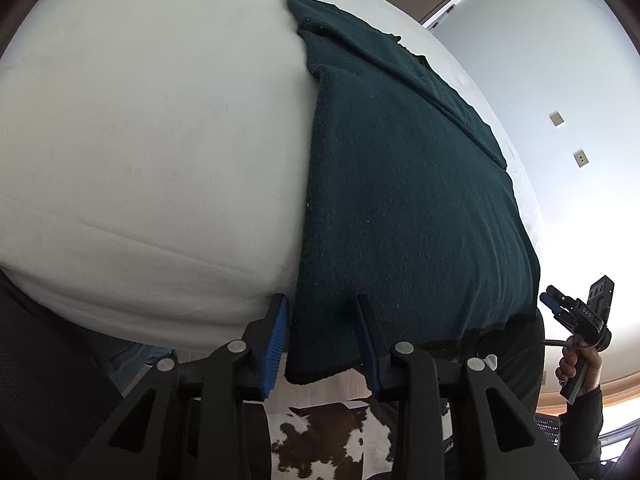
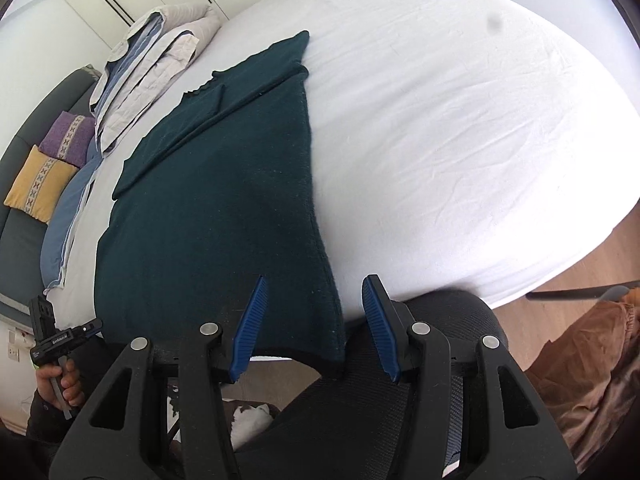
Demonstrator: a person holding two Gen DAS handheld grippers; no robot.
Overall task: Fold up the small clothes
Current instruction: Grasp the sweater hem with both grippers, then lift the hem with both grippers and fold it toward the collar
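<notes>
A dark green knitted sweater lies flat on a white bed, its hem hanging over the near edge and a sleeve folded across the body. My left gripper is open, its blue pads either side of the hem's left corner, not closed on it. In the right wrist view the sweater lies the same way, and my right gripper is open around the hem's right corner. Each gripper also shows in the other's view, the right one and the left one.
Folded pale bedding lies on the bed's far side. A grey sofa with purple and yellow cushions stands beyond. A black mesh chair is below the grippers. A brown garment and a cowhide rug lie on the floor.
</notes>
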